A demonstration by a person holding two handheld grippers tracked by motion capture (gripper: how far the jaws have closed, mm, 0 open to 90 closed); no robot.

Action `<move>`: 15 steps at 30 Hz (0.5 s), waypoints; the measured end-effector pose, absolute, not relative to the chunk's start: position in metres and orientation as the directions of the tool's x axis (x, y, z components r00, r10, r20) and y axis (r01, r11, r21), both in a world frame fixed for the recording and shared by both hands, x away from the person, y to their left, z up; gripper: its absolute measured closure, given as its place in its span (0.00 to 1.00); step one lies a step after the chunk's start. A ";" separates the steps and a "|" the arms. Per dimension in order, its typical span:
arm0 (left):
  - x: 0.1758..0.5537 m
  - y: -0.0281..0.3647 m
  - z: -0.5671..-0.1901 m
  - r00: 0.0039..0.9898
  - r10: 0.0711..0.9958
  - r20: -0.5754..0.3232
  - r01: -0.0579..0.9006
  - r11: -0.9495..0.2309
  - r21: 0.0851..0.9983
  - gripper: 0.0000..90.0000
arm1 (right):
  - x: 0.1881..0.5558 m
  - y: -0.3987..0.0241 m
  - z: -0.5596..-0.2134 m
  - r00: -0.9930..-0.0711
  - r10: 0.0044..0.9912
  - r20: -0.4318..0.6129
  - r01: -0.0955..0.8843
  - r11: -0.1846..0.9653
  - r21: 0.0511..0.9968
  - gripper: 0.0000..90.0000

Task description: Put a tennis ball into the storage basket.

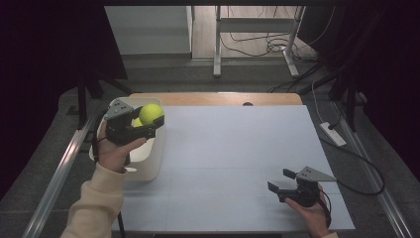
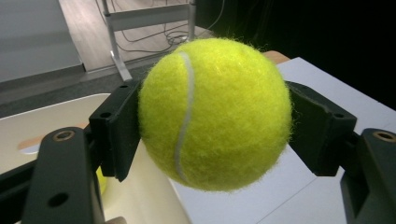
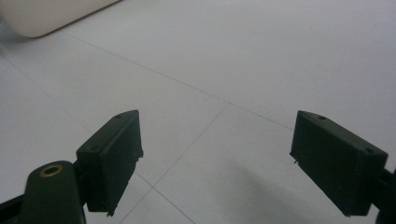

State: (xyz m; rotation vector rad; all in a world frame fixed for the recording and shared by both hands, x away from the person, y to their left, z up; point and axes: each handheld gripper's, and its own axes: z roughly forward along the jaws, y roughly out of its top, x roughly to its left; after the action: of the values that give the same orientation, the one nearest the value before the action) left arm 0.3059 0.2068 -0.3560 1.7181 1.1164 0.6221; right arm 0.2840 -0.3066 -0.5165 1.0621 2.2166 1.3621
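Note:
A yellow-green tennis ball (image 1: 151, 113) (image 2: 215, 112) is clamped between the black jaws of my left gripper (image 1: 148, 119) (image 2: 215, 126), which is shut on it above the cream bin (image 1: 151, 158) at the table's left edge. Both pads press the ball's sides. A second yellow ball (image 1: 136, 122) (image 2: 100, 179) lies partly hidden inside the bin. My right gripper (image 1: 281, 180) (image 3: 217, 154) rests low over the white table surface (image 1: 237, 148) at the front right, its jaws wide apart with nothing between them.
The cream bin's corner (image 3: 51, 16) lies far off in the right gripper view. Beyond the table stand a metal desk frame (image 1: 255, 29) and loose cables on the floor. A power strip (image 1: 333, 134) lies off the right edge.

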 end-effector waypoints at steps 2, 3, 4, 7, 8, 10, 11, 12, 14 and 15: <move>0.306 0.208 -0.356 0.449 0.890 -0.083 0.401 -0.118 0.909 0.29 | 0.284 -0.307 -0.516 -0.668 0.738 0.100 0.423 0.265 0.867 0.18; 0.306 0.209 -0.356 0.448 0.890 -0.082 0.401 -0.118 0.908 0.29 | 0.284 -0.307 -0.516 -0.667 0.738 0.100 0.423 0.264 0.867 0.18; 0.306 0.210 -0.357 0.444 0.892 -0.082 0.403 -0.117 0.908 0.29 | 0.284 -0.307 -0.516 -0.667 0.738 0.101 0.423 0.264 0.867 0.18; 0.307 0.213 -0.357 0.436 0.896 -0.081 0.407 -0.116 0.906 0.29 | 0.284 -0.306 -0.516 -0.667 0.738 0.101 0.424 0.264 0.866 0.18; 0.307 0.215 -0.358 0.431 0.899 -0.082 0.409 -0.113 0.905 0.29 | 0.284 -0.306 -0.516 -0.666 0.740 0.099 0.425 0.267 0.865 0.18; 0.307 0.218 -0.358 0.424 0.902 -0.083 0.412 -0.110 0.904 0.29 | 0.284 -0.306 -0.517 -0.667 0.738 0.101 0.426 0.266 0.865 0.18; 0.308 0.220 -0.359 0.418 0.904 -0.084 0.415 -0.108 0.903 0.29 | 0.284 -0.306 -0.517 -0.667 0.738 0.101 0.425 0.266 0.865 0.18; 0.308 0.222 -0.359 0.414 0.906 -0.085 0.418 -0.106 0.902 0.29 | 0.284 -0.306 -0.517 -0.667 0.739 0.101 0.426 0.266 0.865 0.18; 0.310 0.225 -0.361 0.405 0.911 -0.085 0.425 -0.104 0.899 0.29 | 0.284 -0.306 -0.517 -0.666 0.739 0.101 0.426 0.266 0.865 0.18; 0.310 0.227 -0.361 0.400 0.912 -0.086 0.428 -0.103 0.898 0.29 | 0.284 -0.306 -0.517 -0.667 0.739 0.101 0.425 0.266 0.865 0.18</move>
State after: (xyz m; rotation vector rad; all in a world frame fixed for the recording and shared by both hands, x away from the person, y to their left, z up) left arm 0.3100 0.2267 -0.3611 1.7082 1.1828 0.6394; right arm 0.2840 -0.3062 -0.5167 1.0655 2.2189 1.3587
